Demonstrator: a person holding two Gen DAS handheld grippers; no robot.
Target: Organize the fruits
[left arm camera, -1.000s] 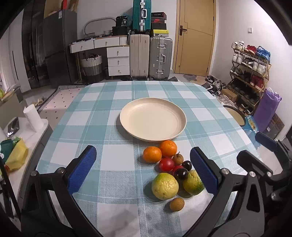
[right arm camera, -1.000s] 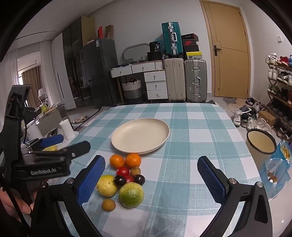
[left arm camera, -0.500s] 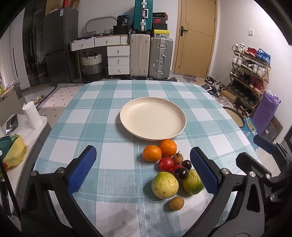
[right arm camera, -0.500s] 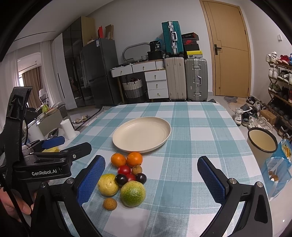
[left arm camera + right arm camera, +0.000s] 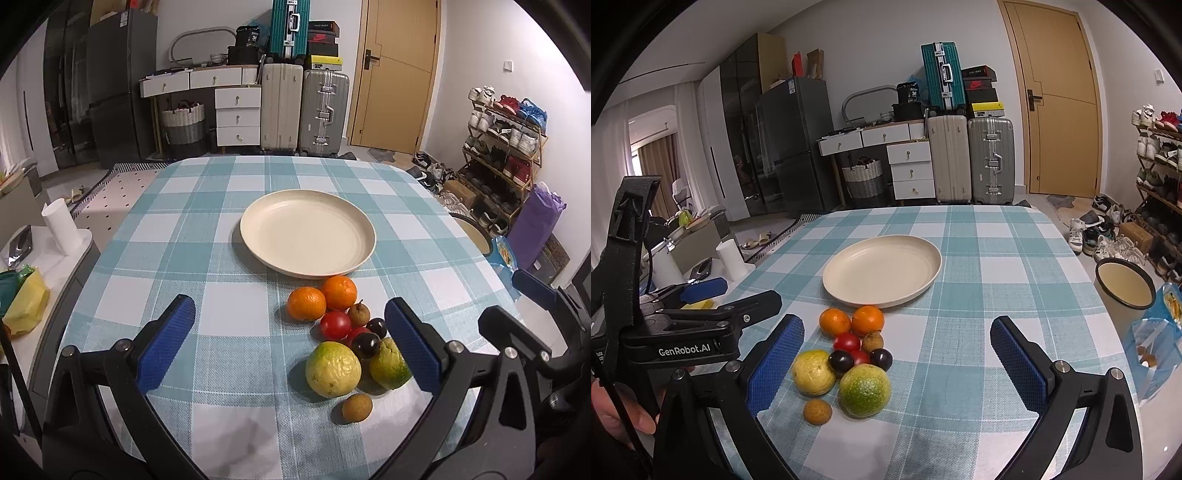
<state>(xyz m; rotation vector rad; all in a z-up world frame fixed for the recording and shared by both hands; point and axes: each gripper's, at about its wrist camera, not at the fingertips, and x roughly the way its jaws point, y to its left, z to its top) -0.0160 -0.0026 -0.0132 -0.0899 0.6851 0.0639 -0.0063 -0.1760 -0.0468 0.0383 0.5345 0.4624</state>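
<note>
While the cream plate (image 5: 307,233) waits bare at mid-counter, the fruit sits bunched on the checked cloth just short of its near rim: two oranges (image 5: 321,297) touching, red tomatoes (image 5: 335,325), dark plums (image 5: 841,360), a small brown fruit (image 5: 359,314), two yellow-green citrus (image 5: 333,369) and a lone brown longan (image 5: 817,411) nearest the camera. The left hand-held gripper (image 5: 291,343) hangs released and holding nothing above the pile's left side; the right hand-held gripper (image 5: 895,363) is likewise spread wide and unladen, with the pile by its left pad. The likely trouble is the crowding: fruits touch one another, so a pad pushed in for one could nudge its round neighbours and set them rolling. The counter (image 5: 159,236) offers broad free cloth left, right and beyond the plate, but its near edge lies close to the longan, and a pail (image 5: 1125,284) stands beyond the right edge.
</note>
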